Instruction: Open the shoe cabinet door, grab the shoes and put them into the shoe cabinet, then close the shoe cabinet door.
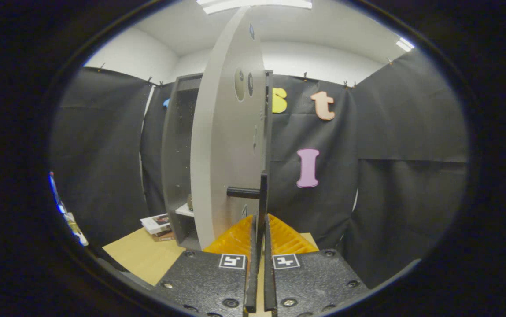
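The grey shoe cabinet stands just ahead, and its door is swung out toward me so I see it nearly edge-on. A dark bar handle sticks out from the door on a short post and runs down between my fingers. My gripper is shut on that handle, with both fingers pressed against it. Behind the door the cabinet is open, showing a pale shelf. A small dark object sits on that shelf; I cannot tell what it is.
The cabinet stands on a light wooden tabletop. A small stack of books or flat boxes lies beside the cabinet's foot, left of my fingers. Black cloth walls close the booth on all sides.
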A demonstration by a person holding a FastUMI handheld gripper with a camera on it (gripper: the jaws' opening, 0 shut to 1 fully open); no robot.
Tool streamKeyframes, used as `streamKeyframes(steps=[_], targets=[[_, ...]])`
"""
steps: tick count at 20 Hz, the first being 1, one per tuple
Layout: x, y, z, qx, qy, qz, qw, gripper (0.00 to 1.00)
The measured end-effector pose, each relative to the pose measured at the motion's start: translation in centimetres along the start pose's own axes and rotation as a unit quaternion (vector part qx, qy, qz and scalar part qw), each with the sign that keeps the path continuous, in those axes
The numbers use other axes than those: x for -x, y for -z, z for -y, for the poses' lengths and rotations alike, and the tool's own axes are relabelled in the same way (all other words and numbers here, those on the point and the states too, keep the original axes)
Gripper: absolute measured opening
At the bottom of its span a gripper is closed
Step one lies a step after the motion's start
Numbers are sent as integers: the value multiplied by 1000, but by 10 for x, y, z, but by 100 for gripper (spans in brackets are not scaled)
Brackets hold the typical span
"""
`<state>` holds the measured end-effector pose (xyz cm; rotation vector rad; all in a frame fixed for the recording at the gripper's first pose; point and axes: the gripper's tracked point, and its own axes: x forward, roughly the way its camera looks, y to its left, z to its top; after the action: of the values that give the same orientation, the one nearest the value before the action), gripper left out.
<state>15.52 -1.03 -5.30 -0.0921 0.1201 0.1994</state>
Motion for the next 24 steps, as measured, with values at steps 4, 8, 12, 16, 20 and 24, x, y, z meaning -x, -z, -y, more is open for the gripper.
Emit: streamKeyframes(steps=[4, 8, 12, 16, 20, 24], targets=[[-1, 2, 15, -27, -41, 2, 999, 4], [5, 5, 23, -30, -63, 3, 998, 7], [17, -11, 28, -11, -33, 36, 999, 16], [57, -23, 35, -10, 25, 79, 997, 48], [82, -40, 16, 18, 68, 124, 990, 92], [85, -32, -18, 24, 94, 113, 989, 99]])
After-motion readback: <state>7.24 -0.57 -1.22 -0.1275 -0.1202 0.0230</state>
